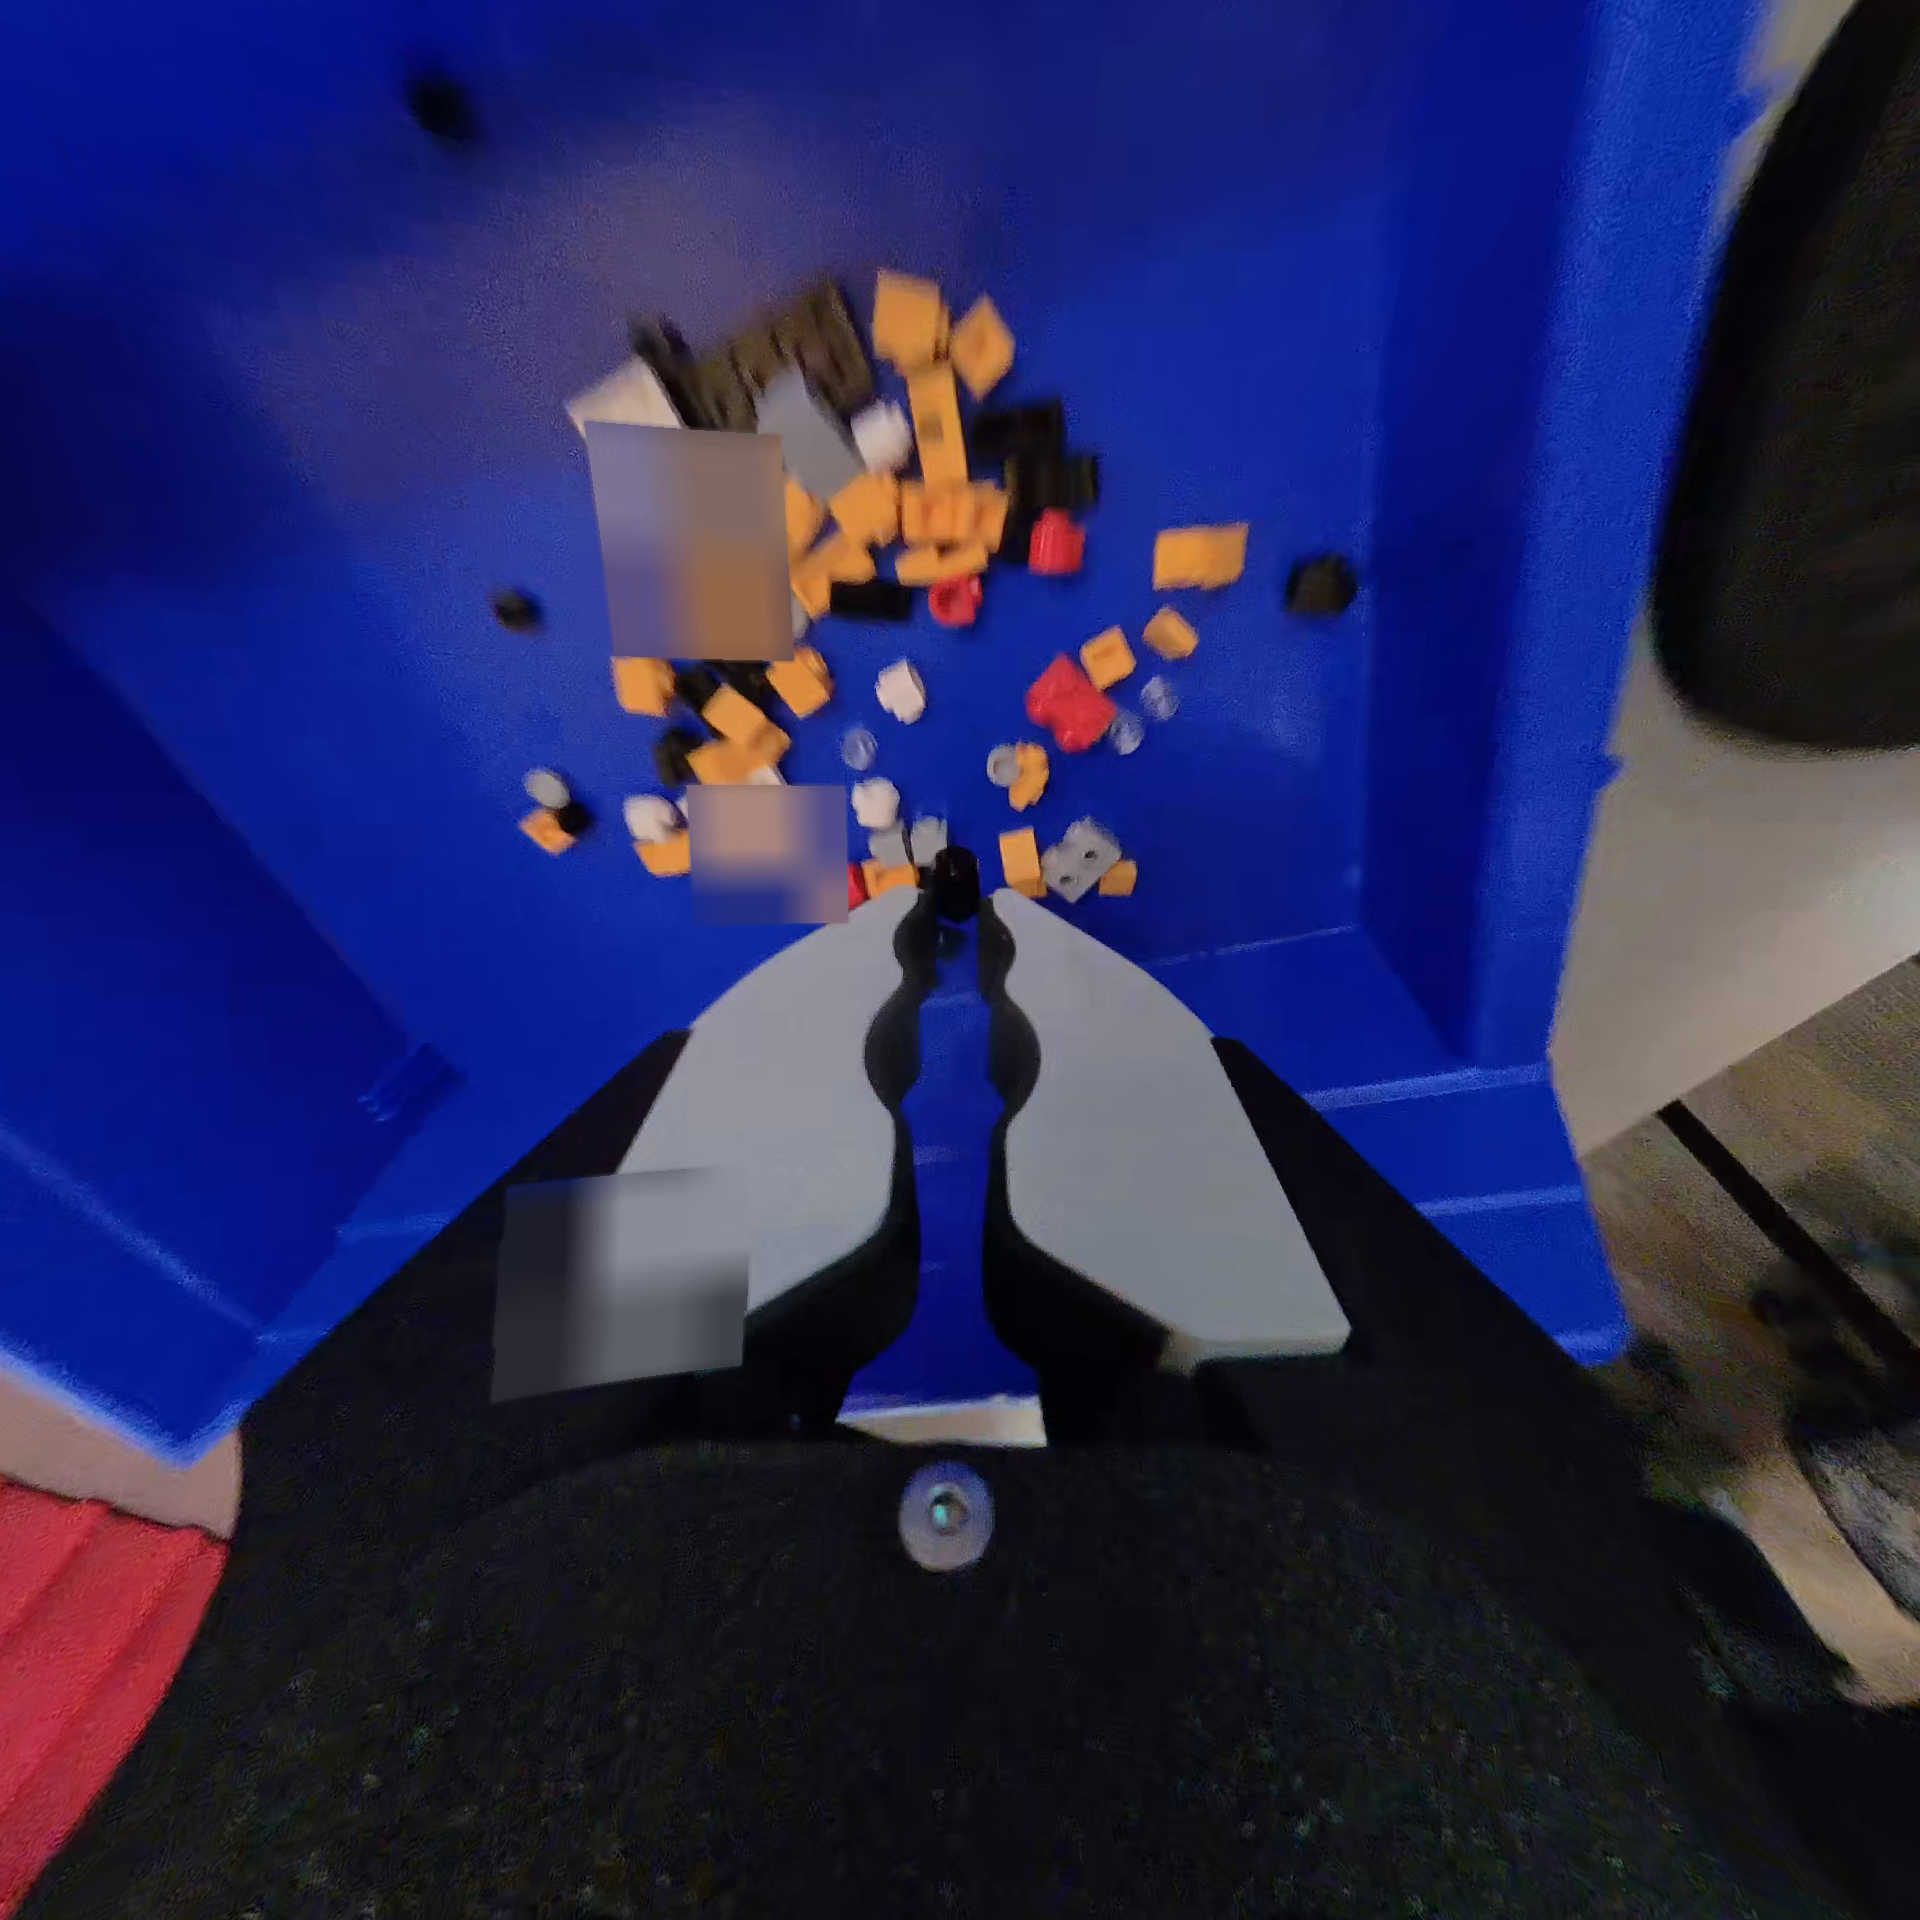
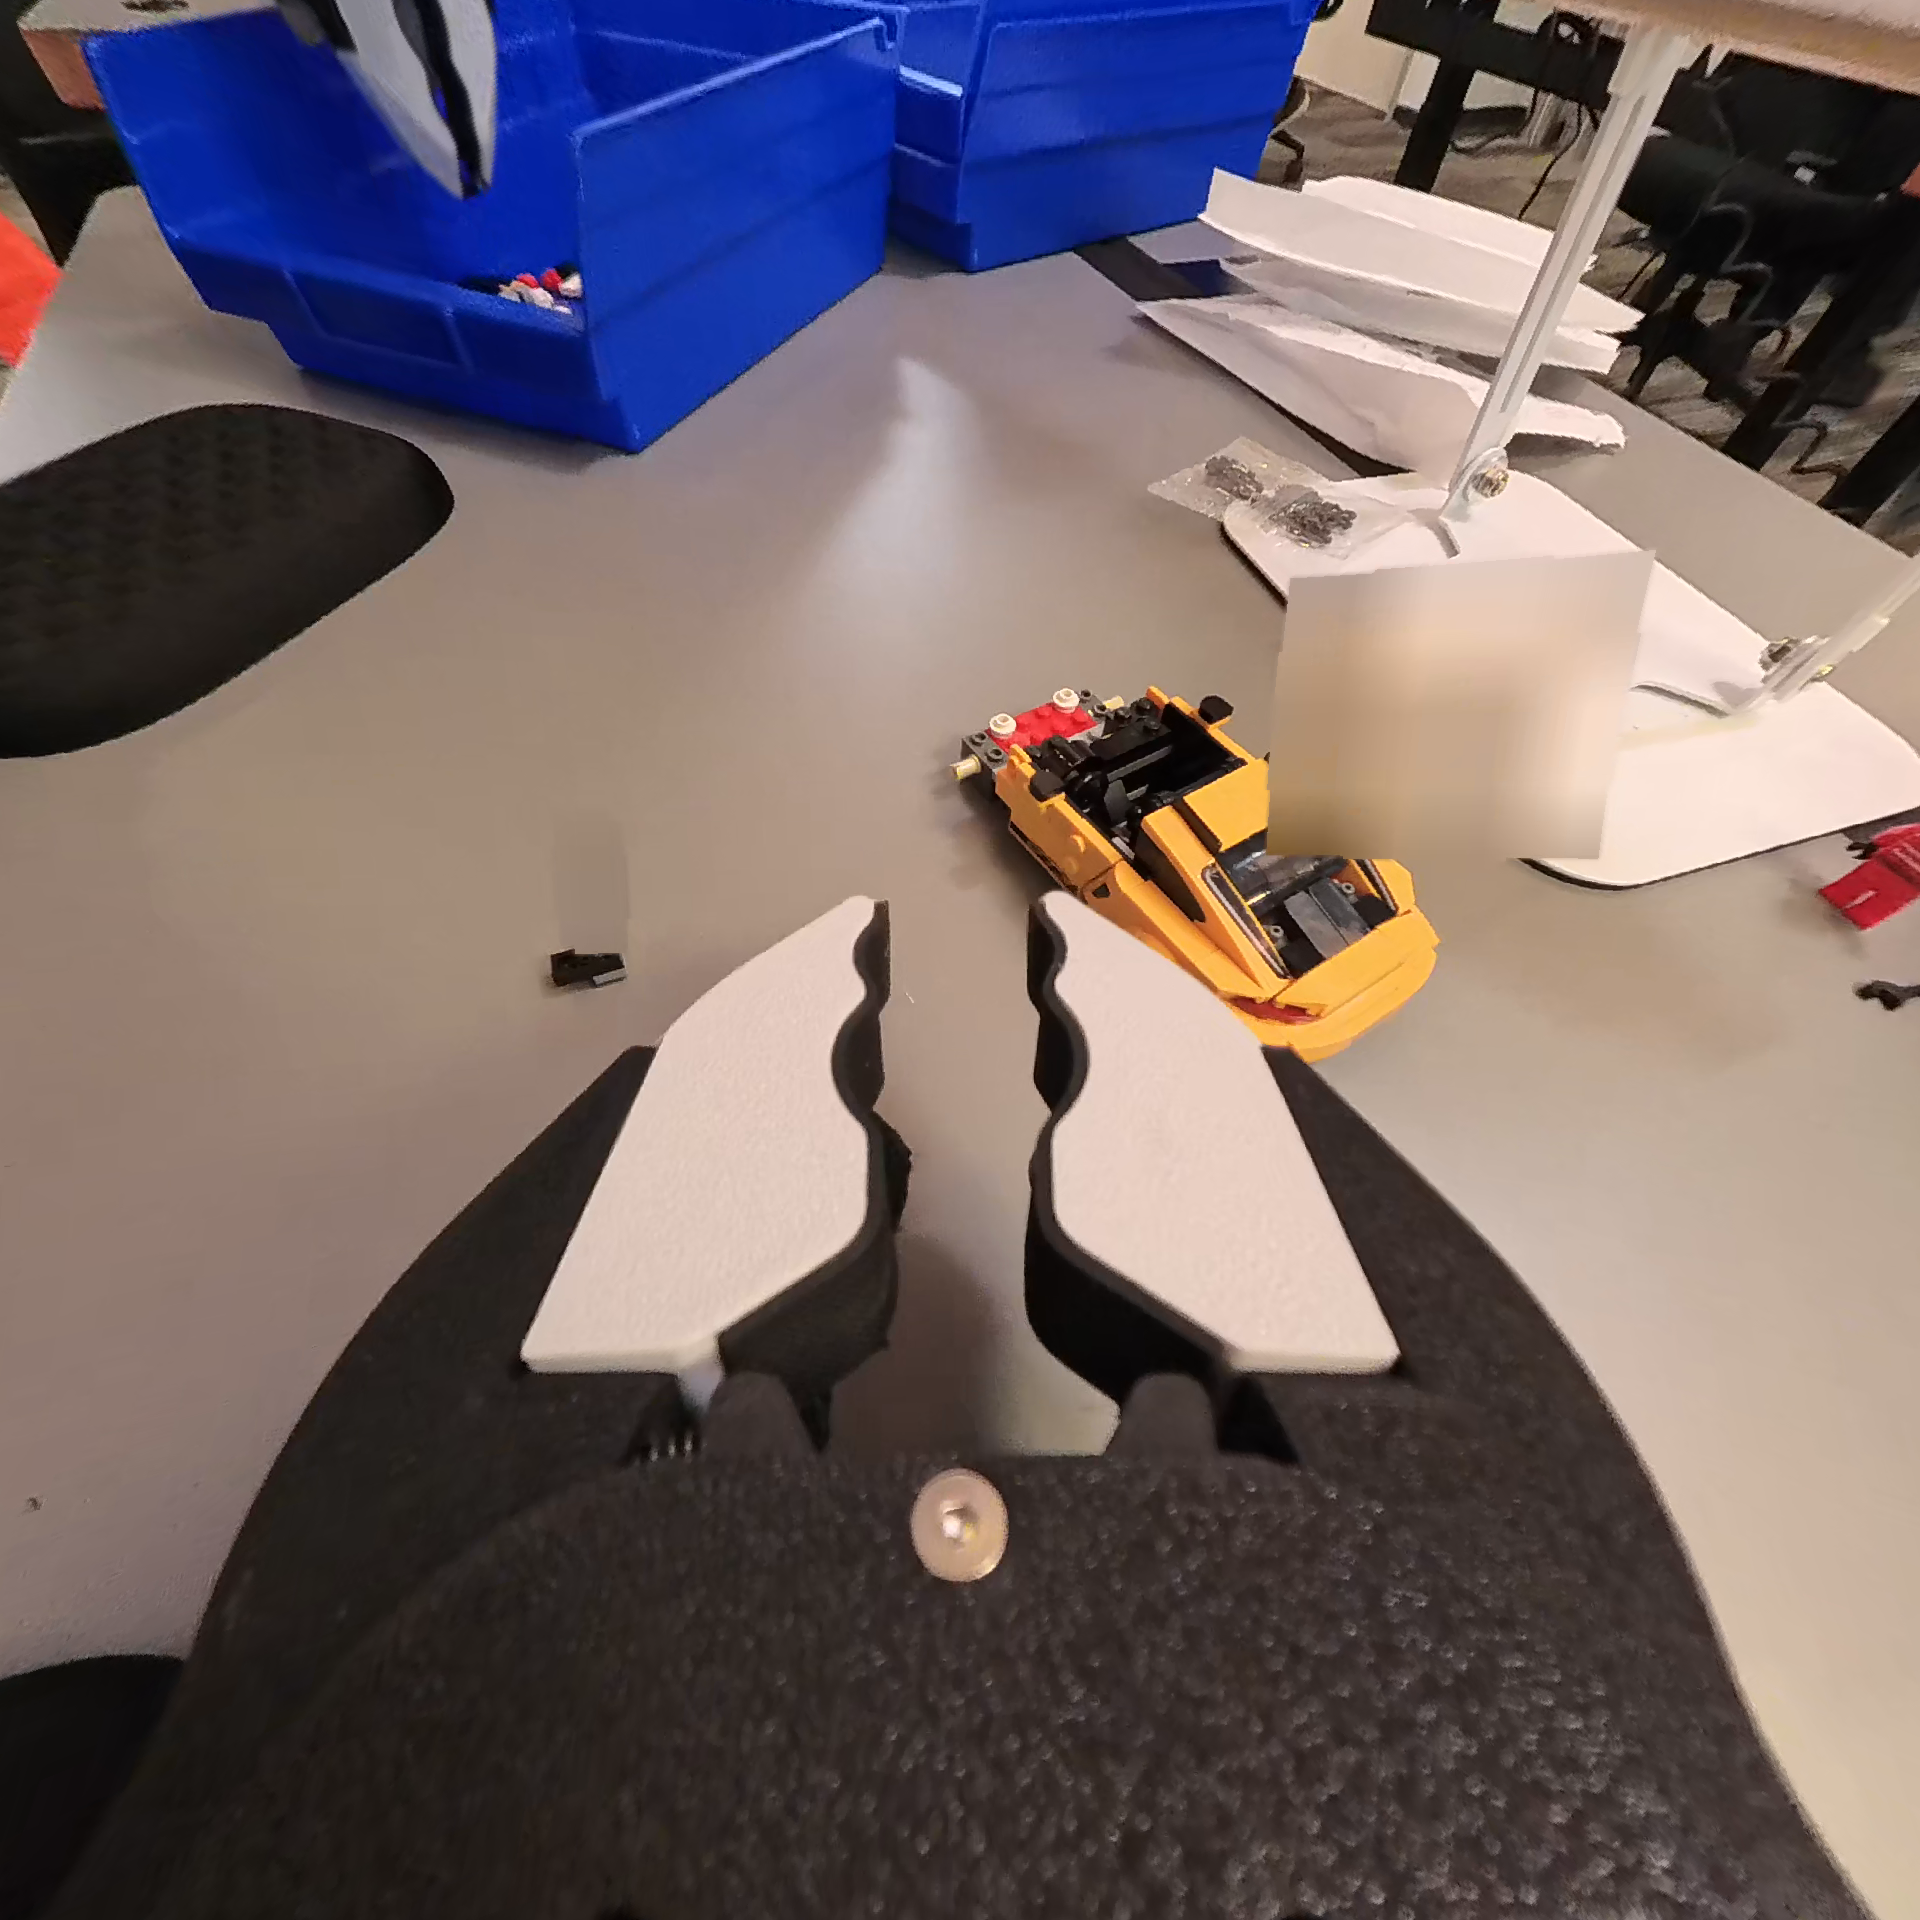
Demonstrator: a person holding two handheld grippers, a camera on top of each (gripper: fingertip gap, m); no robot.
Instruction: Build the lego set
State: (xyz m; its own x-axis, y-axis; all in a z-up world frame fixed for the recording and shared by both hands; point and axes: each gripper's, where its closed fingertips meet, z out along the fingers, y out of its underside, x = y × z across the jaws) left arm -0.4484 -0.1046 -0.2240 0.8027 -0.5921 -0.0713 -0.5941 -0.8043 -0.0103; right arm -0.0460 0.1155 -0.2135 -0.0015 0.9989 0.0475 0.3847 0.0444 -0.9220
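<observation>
In the left wrist view my left gripper point(image 1: 952, 902) reaches into a blue bin point(image 1: 312, 520) and is shut on a small black round piece point(image 1: 954, 881) at its tips. Loose orange, black, red, white and grey bricks point(image 1: 935, 520) lie on the bin floor beyond it. In the right wrist view my right gripper point(image 2: 961, 920) is open and empty, low over the grey table point(image 2: 727, 623). A partly built yellow car point(image 2: 1205, 862) stands just right of its tips. A small black piece point(image 2: 587, 968) lies to the left. The left gripper point(image 2: 436, 94) shows above the bin point(image 2: 675, 229).
A second blue bin point(image 2: 1091, 135) stands behind the first. White paper sheets point(image 2: 1403, 301), a clear bag of small dark parts point(image 2: 1268, 494) and a white stand base point(image 2: 1714, 748) are at the right. A black pad point(image 2: 177, 561) lies at the left. A red item point(image 2: 1875, 878) is at the far right. Some 45 cm of space lies between my two pairs of fingers. My right gripper's tips are some 25 cm from the red item point(image 2: 1875, 878).
</observation>
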